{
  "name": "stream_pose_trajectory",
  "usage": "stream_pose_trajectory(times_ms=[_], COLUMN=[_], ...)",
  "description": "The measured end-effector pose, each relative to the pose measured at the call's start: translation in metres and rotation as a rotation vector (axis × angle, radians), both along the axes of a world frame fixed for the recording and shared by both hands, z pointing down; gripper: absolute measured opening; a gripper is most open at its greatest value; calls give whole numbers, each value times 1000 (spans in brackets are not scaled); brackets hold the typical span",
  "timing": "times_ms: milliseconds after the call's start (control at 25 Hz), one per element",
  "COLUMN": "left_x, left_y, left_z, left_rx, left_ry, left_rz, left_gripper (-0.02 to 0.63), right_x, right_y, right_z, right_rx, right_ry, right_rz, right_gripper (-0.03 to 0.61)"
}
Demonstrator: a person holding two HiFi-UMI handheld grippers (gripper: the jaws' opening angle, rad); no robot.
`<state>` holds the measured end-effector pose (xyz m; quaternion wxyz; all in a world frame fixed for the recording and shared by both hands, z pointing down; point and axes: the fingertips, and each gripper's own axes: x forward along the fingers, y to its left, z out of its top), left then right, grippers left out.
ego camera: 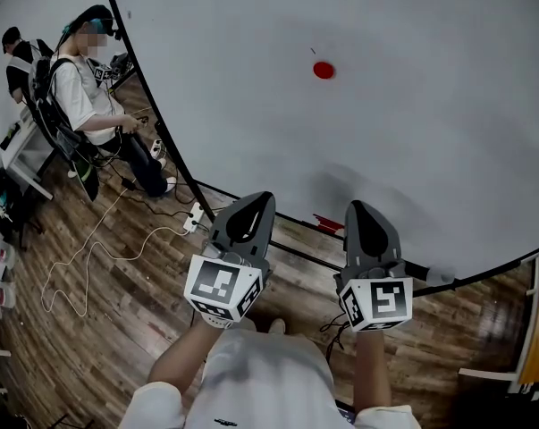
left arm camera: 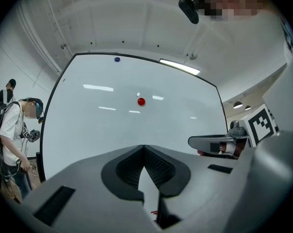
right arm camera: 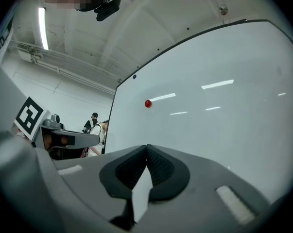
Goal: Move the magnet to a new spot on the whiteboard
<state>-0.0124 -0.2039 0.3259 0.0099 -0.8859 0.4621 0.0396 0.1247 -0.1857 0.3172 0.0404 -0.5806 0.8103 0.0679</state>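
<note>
Left gripper [ego camera: 254, 202] and right gripper [ego camera: 359, 209] both closed on nothing.
I see the round red magnet [ego camera: 324, 70] flat against the whiteboard [ego camera: 430, 123], far ahead between the two; a disc, it favours no direction.

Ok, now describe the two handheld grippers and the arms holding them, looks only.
The left gripper and right gripper match: smooth grey shells tapering to a point, lined inside with black ribbed pads. Each carries a white cube printed with black square markers at its rear. The person wears a white top with short sleeves; the forearms are bare.
</note>
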Motion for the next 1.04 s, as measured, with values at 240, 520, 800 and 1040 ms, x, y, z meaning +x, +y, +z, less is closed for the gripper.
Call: stream_pose_trajectory(times_ms=[240,520,800,1040], left_x=[4,4,4,3], left_y=[-4,-5,-4,-10], left_z=[0,0,2,6], left_rx=[-1,-5,-9,-13], left_ry=[1,-2,4,11], left_rz=[8,11,7,-5], left_gripper=[6,6,6,6], right_x=[2,1,-2,0], right_y=[-1,-2,-1,-7], right_z=[2,1,-1,0], right_rx=[-3,-4,-3,-5], right_ry=[-5,-4,6,14], right_rz=[4,2,-2,-2], right_gripper=[8,8,8,8])
